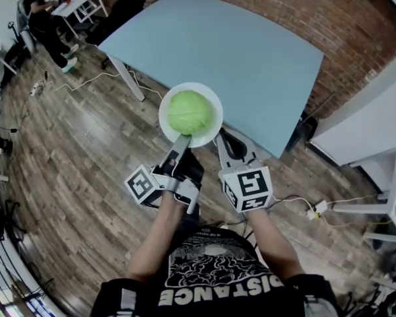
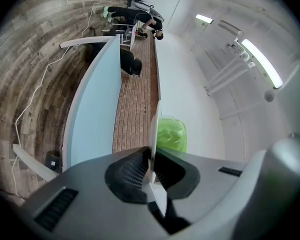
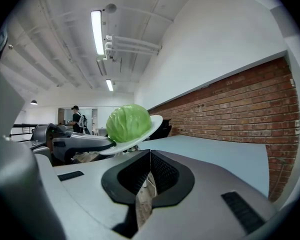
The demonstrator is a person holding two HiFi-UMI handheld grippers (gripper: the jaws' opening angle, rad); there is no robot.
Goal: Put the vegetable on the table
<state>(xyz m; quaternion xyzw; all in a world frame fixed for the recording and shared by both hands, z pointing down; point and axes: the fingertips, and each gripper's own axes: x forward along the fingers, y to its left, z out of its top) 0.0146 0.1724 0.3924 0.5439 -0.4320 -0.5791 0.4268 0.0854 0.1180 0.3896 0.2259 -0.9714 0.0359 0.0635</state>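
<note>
One green cabbage (image 1: 190, 112) sat on one white plate (image 1: 216, 123), held over the near edge of the single blue table (image 1: 251, 51). The left gripper (image 1: 183, 141) was clamped on the plate's near rim. The right gripper (image 1: 223, 139), just beside it, had its jaws pressed together on nothing. In the left gripper view the plate showed edge-on, partly hiding the cabbage. Both forearms reached forward, side by side.

Brick wall (image 1: 264, 5), wood floor (image 1: 72, 150), ceiling strip lights (image 3: 96, 31)
</note>
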